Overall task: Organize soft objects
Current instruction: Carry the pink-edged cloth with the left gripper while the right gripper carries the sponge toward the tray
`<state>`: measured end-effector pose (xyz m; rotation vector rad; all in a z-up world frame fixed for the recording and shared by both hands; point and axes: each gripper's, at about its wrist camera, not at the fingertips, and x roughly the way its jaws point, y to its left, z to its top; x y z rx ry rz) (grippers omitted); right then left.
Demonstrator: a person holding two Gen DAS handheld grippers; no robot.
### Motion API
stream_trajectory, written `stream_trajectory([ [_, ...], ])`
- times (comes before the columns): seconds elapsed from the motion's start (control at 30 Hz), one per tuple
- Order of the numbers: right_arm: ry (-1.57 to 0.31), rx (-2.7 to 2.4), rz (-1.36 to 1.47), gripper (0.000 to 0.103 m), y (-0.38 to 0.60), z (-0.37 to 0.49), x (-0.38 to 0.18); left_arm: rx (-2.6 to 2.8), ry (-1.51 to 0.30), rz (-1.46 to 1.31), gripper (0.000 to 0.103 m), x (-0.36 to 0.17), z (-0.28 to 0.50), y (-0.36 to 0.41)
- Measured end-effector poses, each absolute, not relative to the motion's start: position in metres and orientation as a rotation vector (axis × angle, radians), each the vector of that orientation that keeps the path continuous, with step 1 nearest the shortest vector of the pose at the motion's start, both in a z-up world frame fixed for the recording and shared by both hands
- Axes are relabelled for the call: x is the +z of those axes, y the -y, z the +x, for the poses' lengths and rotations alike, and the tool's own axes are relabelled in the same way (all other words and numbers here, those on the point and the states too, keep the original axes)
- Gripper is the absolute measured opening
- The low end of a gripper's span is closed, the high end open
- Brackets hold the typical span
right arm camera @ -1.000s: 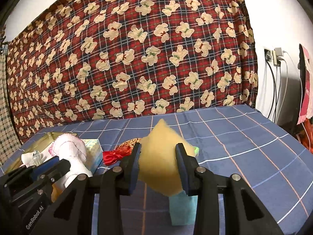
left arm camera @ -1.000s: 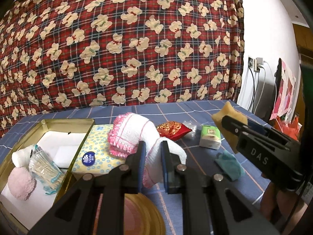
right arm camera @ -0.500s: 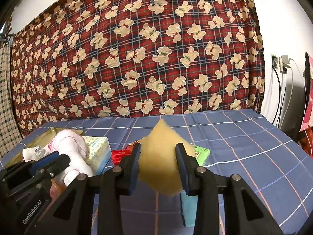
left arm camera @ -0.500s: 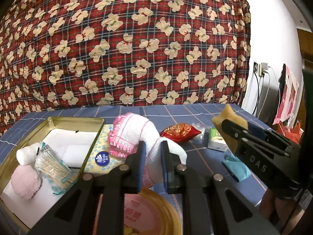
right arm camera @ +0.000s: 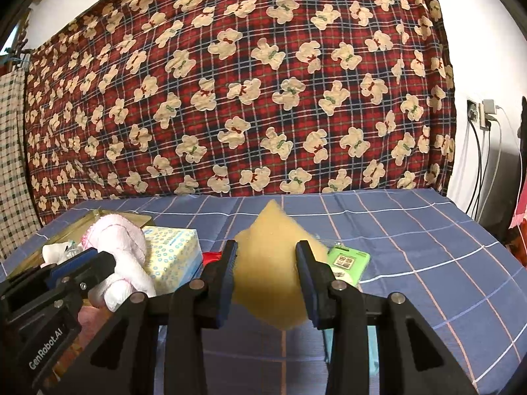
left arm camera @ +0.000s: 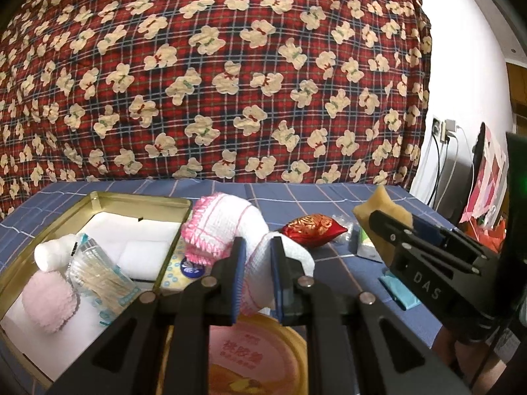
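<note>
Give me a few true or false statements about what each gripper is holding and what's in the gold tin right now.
1. The left gripper holds a white cloth with pink trim. True.
2. The right gripper is open and holds nothing. False: it is shut on a yellow sponge.
3. A fluffy pink puff lies in the gold tin. True.
4. The red pouch is inside the tin. False: it lies outside the tin, on the blue checked cloth.
5. The tissue box is solid green. False: it is pale with blue rings.
</note>
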<state>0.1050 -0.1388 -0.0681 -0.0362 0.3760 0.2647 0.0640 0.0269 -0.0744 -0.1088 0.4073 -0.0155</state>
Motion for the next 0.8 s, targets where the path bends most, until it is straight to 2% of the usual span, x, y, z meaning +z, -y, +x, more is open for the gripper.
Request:
stream_trajectory([
  [0.8, -0.38, 0.321, -0.075, 0.039, 0.103, 0.099, -0.071, 0.03, -0.387, -0.173, 0.013, -0.074, 0.055, -0.056],
])
